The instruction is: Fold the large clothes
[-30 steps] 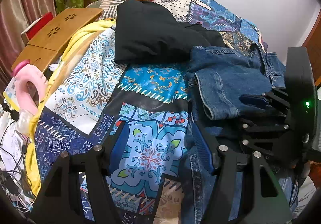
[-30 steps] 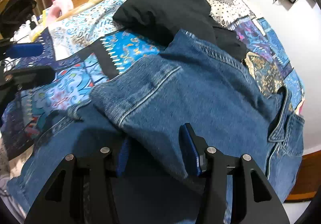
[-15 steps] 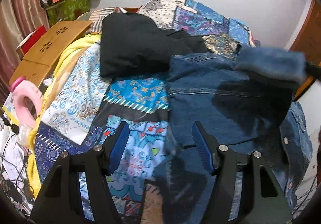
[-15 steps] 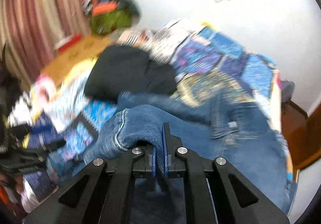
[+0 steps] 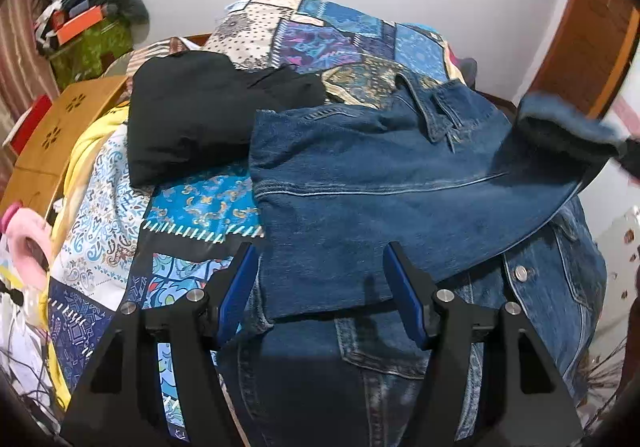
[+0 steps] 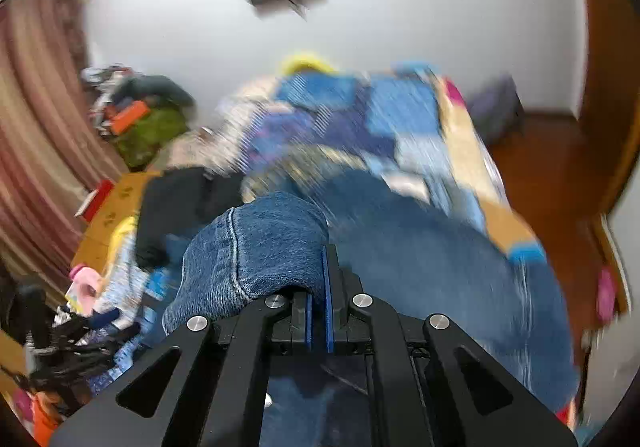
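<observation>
A blue denim jacket (image 5: 380,199) lies on the patterned bedspread (image 5: 200,207). One part of it is lifted off the bed at the right, held up by my right gripper, which shows blurred at the right edge of the left wrist view (image 5: 624,151). In the right wrist view my right gripper (image 6: 318,279) is shut on a fold of denim (image 6: 256,247) that bulges over its left finger. My left gripper (image 5: 320,283) is open and empty, low over the jacket's near edge, with denim between its blue pads.
A folded black garment (image 5: 192,115) lies on the bed left of the jacket. A wooden lap table (image 5: 56,135) and a pink object (image 5: 24,243) are at the bed's left side. A wooden door (image 5: 592,47) stands at the right.
My right gripper closed on the jacket and lifted that part up and to the right. The jacket opened out flatter. My left gripper stayed open and shifted right over the denim.
</observation>
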### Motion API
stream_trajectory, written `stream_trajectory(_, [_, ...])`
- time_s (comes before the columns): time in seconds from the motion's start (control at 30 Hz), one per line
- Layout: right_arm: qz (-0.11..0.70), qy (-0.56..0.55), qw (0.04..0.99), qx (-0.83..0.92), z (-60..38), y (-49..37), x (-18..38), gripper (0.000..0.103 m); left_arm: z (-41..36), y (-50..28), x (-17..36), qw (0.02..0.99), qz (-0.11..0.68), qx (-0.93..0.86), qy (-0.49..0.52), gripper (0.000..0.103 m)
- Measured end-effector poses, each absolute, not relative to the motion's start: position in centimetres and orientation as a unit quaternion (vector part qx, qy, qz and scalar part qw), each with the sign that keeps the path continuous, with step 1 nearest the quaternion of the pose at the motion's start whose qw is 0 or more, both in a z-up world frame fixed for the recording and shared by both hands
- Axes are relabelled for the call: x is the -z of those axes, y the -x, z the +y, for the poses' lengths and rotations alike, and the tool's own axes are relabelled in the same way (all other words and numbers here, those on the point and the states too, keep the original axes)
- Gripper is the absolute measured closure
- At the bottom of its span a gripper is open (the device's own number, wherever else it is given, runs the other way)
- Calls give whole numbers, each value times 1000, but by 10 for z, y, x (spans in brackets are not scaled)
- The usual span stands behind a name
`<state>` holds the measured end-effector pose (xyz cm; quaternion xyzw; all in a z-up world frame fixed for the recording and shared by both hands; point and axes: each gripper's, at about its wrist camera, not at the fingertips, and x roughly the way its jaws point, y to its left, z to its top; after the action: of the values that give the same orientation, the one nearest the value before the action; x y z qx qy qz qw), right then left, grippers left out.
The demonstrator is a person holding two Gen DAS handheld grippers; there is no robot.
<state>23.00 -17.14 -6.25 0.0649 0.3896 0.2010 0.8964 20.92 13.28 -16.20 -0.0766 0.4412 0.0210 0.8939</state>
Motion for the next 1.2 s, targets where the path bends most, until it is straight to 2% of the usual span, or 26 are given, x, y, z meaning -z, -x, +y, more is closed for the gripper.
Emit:
stream_trajectory(0.17, [481, -116, 855, -158, -210, -239, 128, 94, 126, -207, 168, 889, 453, -16, 62, 39])
stream_trajectory(0.33, [497, -188, 837, -132, -246, -230, 148, 60, 123, -211, 179, 882, 468, -15, 59, 39])
stream_trajectory(0.37, [496, -198, 835, -131, -250, -229, 145, 57, 123, -213, 183, 879, 472, -16, 59, 39])
stream_trajectory(0.57, [479, -198, 850, -100, -265, -220, 139, 56, 123, -228, 225, 854, 516, -32, 61, 37])
stream_trajectory(0.7, [474, -205, 853, -82, -289, -214, 137, 56, 123, -230, 228, 854, 514, -35, 70, 35])
stream_trajectory(0.9, [452, -202, 868, -51, -324, -206, 117, 56, 110, -236, 211, 858, 511, -24, 51, 35])
stream_trajectory(1.2, [405, -201, 892, 2, -370, -190, 90, 53, 64, -254, 155, 891, 453, 23, 38, 35])
